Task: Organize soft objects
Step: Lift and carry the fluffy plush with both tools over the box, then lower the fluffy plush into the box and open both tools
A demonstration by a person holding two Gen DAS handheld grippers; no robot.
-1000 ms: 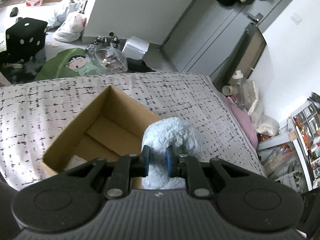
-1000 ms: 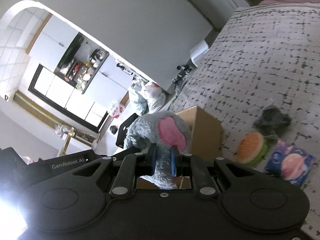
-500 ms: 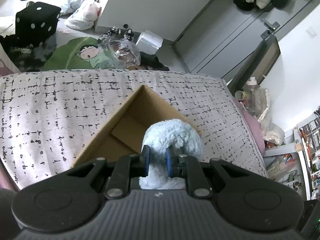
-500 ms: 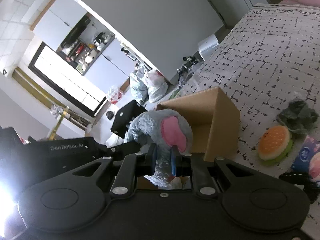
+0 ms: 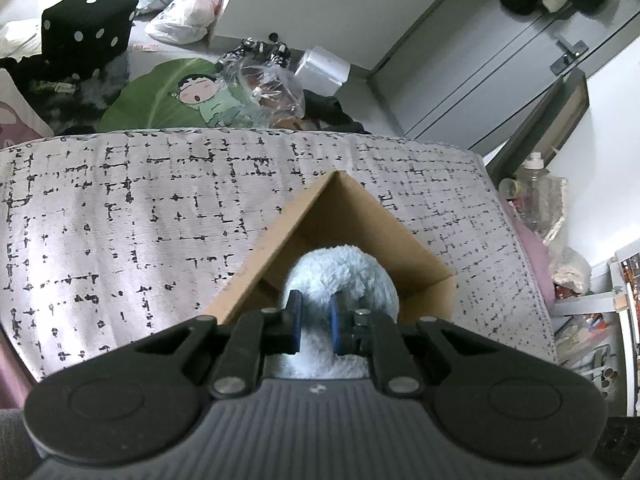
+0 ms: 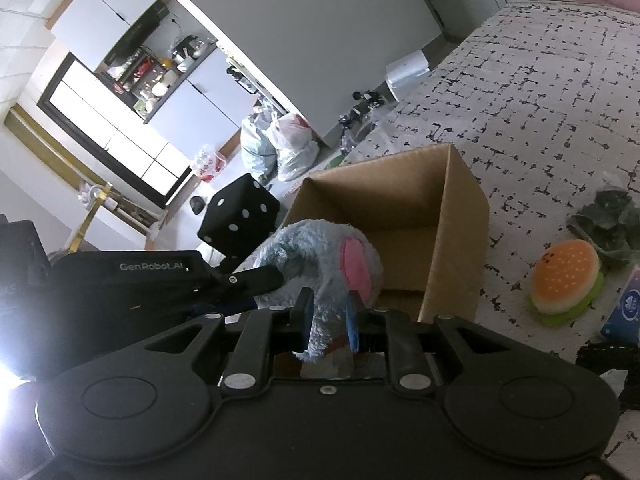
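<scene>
Now mid-placement: plush (image 5: 340,276) pinched by both left gripper (image 5: 314,322) and right gripper (image 6: 326,322), hanging over the box (image 6: 456,224) mouth just ahead. Next, probably: lower inside, then release both (burger (image 6: 566,280) waiting off right).

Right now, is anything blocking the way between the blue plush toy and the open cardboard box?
Nothing visible does. The blue plush toy, held by both the left gripper and the right gripper, sits at the open top of the cardboard box, and the part of the box interior in view looks empty.
</scene>
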